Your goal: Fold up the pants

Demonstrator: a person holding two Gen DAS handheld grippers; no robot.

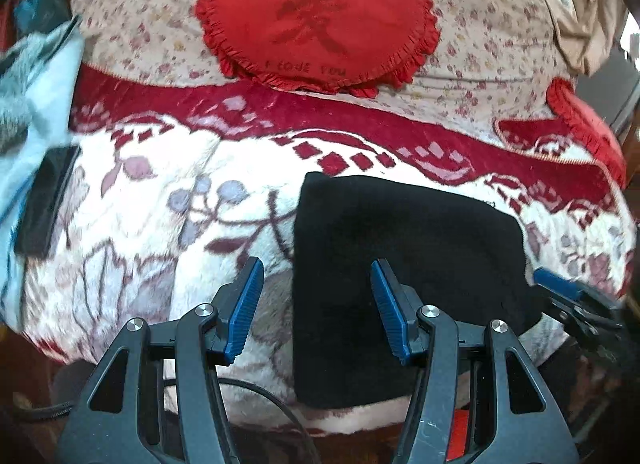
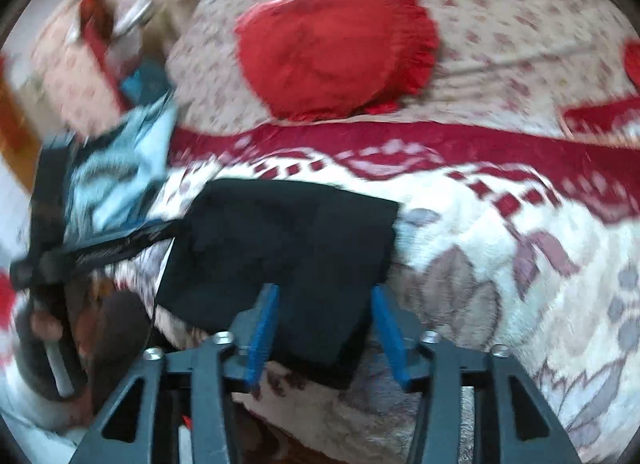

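Observation:
The black pants (image 1: 404, 240) lie folded into a compact rectangle on the floral blanket (image 1: 160, 223). My left gripper (image 1: 318, 270) is open and empty, its jaws astride the pants' left edge near the front. The pants also show in the right wrist view (image 2: 288, 248). My right gripper (image 2: 326, 296) is open and empty above the pants' near right corner. The right gripper shows in the left wrist view (image 1: 560, 288) at the pants' right edge. The right wrist view is blurred.
A red heart-shaped pillow (image 1: 316, 19) lies on the flowered bedding behind. A black flat device (image 1: 48, 199) and light blue cloth (image 1: 24, 103) lie at the left. A second red pillow (image 1: 588, 123) is at the far right. A cable (image 1: 256, 392) runs below the left gripper.

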